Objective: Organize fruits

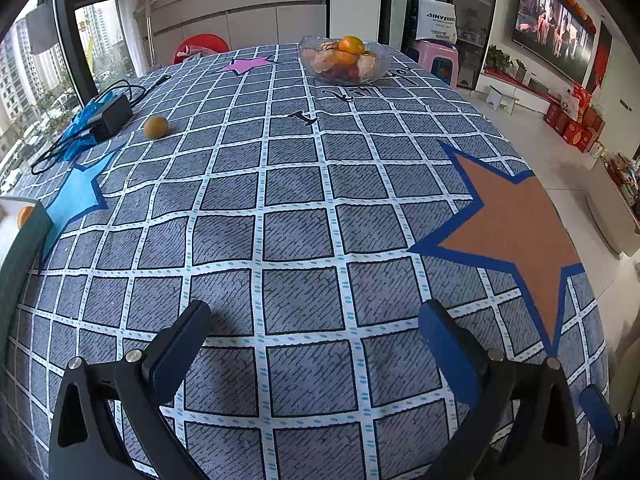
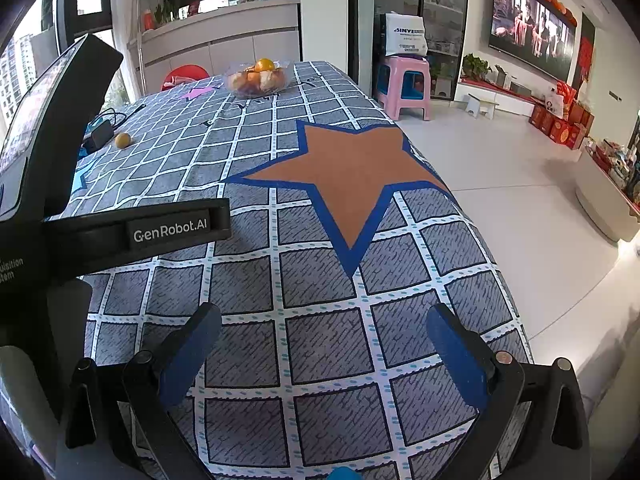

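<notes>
A glass bowl holding several oranges and other fruit stands at the table's far end. One loose yellow-green fruit lies on the checked cloth at the far left, beside a black charger. Another orange shows at the left edge, in a white box. My left gripper hangs open over the near cloth, nothing between its fingers. My right gripper is open too, over the cloth near the table's right edge. The left gripper's body fills the left of the right wrist view.
A black charger with its cable and blue wrapping lies at the far left. A white box with a green rim sits at the left edge. Right of the table: floor, a pink stool and a red stool behind.
</notes>
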Available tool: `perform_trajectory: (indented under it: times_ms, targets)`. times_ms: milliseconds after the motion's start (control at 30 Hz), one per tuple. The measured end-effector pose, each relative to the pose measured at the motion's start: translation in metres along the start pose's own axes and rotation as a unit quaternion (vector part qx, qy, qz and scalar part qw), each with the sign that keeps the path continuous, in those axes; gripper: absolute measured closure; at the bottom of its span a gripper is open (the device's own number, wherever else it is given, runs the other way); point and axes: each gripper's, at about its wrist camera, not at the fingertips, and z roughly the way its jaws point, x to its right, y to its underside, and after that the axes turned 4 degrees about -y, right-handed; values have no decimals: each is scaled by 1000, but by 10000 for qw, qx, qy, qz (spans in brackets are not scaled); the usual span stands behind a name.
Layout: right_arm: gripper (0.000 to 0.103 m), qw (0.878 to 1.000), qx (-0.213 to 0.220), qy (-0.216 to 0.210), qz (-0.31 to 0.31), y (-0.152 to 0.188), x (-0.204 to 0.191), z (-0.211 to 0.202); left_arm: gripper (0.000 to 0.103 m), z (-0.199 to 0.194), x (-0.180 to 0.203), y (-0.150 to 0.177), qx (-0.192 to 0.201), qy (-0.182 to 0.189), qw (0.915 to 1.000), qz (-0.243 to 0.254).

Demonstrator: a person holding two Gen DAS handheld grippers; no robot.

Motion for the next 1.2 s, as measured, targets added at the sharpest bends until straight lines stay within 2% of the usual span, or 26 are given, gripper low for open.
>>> perform_trajectory:
  times_ms: [333,1200]
  targets:
    - [0,9997,-106,174,-148,-1,-7,5,0,0,0,0,1,-1,10000,0]
    - [0,9997,-102,198,-94,-1,-7,8,0,0,0,0,2,1,10000,0]
